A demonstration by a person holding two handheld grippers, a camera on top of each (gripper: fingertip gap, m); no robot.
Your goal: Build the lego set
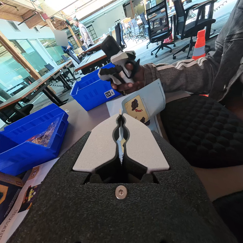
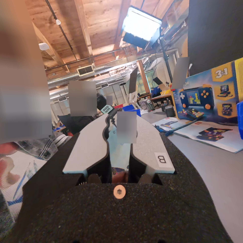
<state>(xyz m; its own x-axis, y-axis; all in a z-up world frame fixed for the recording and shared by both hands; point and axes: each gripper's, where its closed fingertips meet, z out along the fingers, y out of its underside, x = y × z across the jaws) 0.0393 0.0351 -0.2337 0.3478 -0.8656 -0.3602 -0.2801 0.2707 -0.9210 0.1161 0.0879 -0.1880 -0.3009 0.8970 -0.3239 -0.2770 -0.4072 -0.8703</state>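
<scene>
My left hand-held gripper [image 1: 121, 115] is pinched shut on a booklet page [image 1: 144, 102] that curls up and away to its right. My right hand-held gripper [image 1: 105, 75] hovers beyond, jaws apart (its own view shows pale paper between its fingers [image 2: 92, 138], contact unclear).

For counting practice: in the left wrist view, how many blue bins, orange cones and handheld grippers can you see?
Blue bins: 2
Orange cones: 1
Handheld grippers: 2
Total: 5
</scene>
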